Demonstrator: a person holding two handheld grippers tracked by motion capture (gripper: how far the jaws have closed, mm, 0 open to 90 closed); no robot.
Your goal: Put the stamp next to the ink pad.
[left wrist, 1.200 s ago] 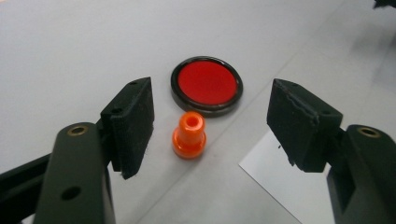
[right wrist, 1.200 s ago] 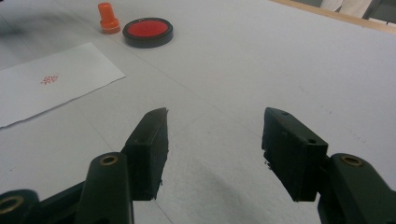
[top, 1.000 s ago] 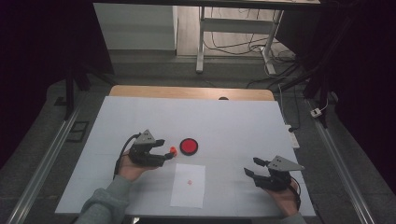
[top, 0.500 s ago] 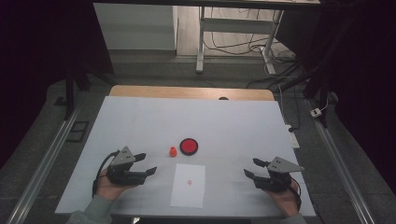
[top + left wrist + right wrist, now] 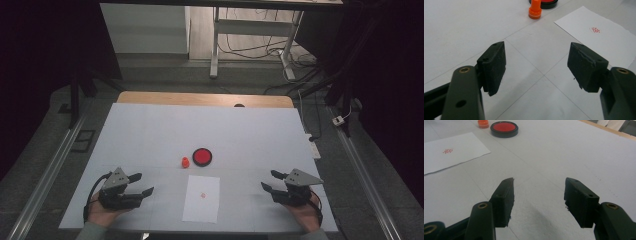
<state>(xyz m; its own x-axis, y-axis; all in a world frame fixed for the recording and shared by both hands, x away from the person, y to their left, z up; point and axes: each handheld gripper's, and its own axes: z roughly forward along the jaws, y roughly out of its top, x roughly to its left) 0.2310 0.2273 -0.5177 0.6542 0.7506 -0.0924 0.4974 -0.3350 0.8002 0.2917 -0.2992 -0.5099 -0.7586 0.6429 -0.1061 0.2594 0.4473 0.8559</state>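
Above the table (image 5: 150,130), both tools gape wide, holding nothing.

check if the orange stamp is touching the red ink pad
Apart. The high view shows a strip of white table between the orange stamp and the red ink pad.

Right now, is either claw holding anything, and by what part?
Nothing held. Left claw and right claw are both open and empty; the stamp stands free beside the ink pad.

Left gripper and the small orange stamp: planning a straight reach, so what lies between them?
Nothing: in the left gripper view, bare white tabletop runs from the left gripper to the small orange stamp.
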